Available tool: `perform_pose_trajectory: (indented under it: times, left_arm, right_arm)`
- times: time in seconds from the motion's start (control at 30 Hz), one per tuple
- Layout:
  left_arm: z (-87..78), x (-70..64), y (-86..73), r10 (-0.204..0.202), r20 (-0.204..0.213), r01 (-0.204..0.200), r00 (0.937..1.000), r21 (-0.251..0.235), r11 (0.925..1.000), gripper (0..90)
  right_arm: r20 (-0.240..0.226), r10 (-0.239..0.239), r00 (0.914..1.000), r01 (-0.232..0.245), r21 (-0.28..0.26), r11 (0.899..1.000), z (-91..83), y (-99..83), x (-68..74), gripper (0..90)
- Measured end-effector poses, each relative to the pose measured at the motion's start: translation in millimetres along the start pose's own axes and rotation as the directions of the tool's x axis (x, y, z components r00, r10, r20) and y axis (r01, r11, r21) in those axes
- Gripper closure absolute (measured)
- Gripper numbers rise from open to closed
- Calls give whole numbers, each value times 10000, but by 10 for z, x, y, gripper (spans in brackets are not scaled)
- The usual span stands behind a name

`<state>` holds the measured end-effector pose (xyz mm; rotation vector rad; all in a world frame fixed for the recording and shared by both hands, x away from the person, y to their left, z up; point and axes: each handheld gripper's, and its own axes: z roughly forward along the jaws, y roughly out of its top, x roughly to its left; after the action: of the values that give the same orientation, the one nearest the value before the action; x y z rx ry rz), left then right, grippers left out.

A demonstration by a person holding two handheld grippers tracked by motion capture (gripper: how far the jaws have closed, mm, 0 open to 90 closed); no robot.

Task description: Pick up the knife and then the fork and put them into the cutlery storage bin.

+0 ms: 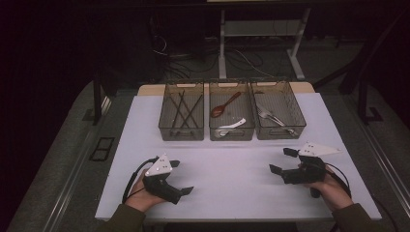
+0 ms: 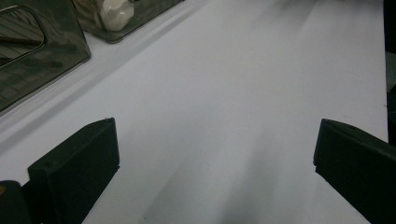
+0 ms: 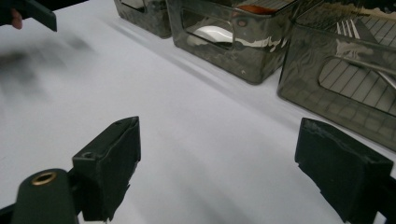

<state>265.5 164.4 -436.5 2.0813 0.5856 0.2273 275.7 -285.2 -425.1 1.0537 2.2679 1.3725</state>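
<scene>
Resting on the white desk (image 1: 241, 169) in the lower part of the high view, both grippers are released, with their jaws spread wide and nothing between them. The left gripper (image 1: 180, 177) lies at the lower left of that view, tilted, its grey three-cornered plate facing up and its jaws pointing toward the frame's right; the left hand (image 1: 142, 195) wraps its handle from below, a dark sleeve at the bottom edge. The right gripper (image 1: 283, 160) sits at the lower right, its jaws pointing left toward the frame's centre, and the right hand (image 1: 333, 188) clasps it from behind. The two grippers are well apart, with bare desk between them. No writing or label can be read anywhere.

In the upper middle of the high view, three smoky see-through bins stand side by side, touching or nearly so. The left bin (image 1: 181, 129) holds dark chopsticks (image 1: 183, 108) lying crossed. The middle bin (image 1: 232, 131) holds a brown spoon (image 1: 223, 106) and a white spoon (image 1: 233, 124). The right bin (image 1: 279, 129) holds a metal fork (image 1: 268, 115). In the right gripper view the bins run along the top of the frame, with the fork's tines at the upper right.
</scene>
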Motion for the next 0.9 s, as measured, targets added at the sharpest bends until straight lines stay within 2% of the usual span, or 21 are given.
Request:
perform_pose_trajectory:
  times: [0.3,0.5,0.73,0.9]
  left_arm:
    - [-7,-4,3,-25,-6,25,10000,-44,10000,0]
    - [-8,-9,4,-9,7,9,10000,-48,10000,0]
    - [-13,-14,5,-10,26,10,10000,-63,10000,0]
    - [-17,-15,4,-41,-5,41,10000,-72,10000,0]
  right_arm:
    - [22,-23,10000,23,-15,10000,-62,-158,39,140]
    - [68,-37,10000,35,295,9996,-85,-249,20,140]
    - [88,-191,9998,185,637,9978,-51,-289,22,140]
    - [51,-257,9997,253,651,9976,-50,-283,23,139]
